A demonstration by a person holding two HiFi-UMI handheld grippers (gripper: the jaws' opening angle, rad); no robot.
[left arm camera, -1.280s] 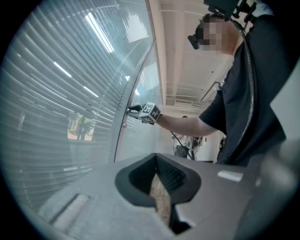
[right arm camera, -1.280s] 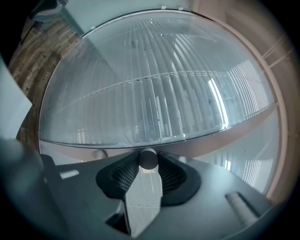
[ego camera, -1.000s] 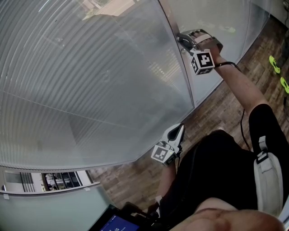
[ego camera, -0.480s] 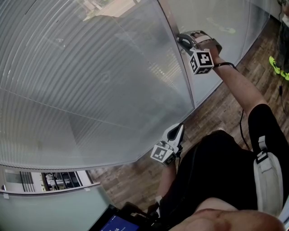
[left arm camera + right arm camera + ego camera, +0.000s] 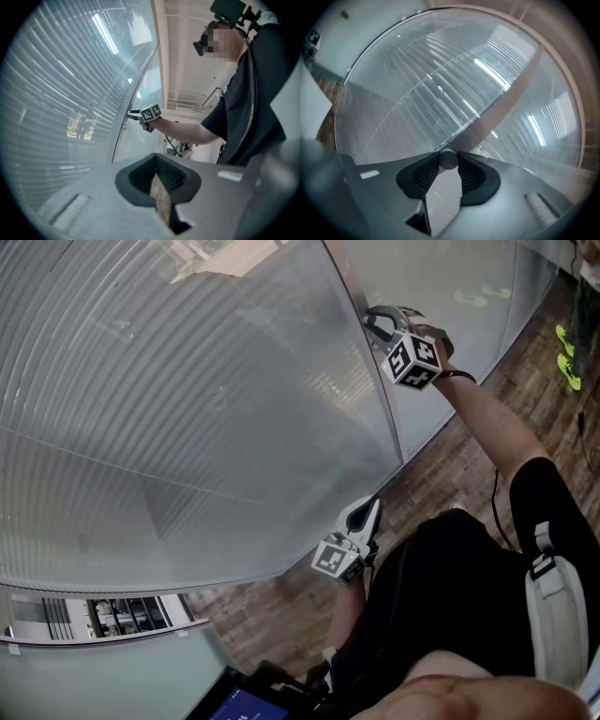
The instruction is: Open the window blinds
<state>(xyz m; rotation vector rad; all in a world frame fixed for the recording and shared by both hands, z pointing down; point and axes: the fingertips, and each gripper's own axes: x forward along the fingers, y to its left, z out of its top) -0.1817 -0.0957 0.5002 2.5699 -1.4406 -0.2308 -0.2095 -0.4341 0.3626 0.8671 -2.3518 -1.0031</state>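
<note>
Grey ribbed pads [image 5: 424, 174] of the right hand-held gripper [image 5: 449, 165] are clamped on the wand [image 5: 448, 158], a thin round rod at the right edge of the blinds [image 5: 187, 409]. It's held up high with the arm stretched out, pointing pretty much level at the window. My guess is that's so a wrist roll twists the rod and tilts the slats. The slats look mostly shut, covering the whole pane, so I'd say the job's barely started. The left hand-held gripper [image 5: 158, 180] hangs low by the hip with its jaws together on nothing, just staying out of the way. Around it there's the window frame [image 5: 380, 399] right next to the wand, a frosted pane past it, the wood floor [image 5: 450, 465], and a screen [image 5: 234, 704] down by the sill. Nothing's really blocking the rod.
</note>
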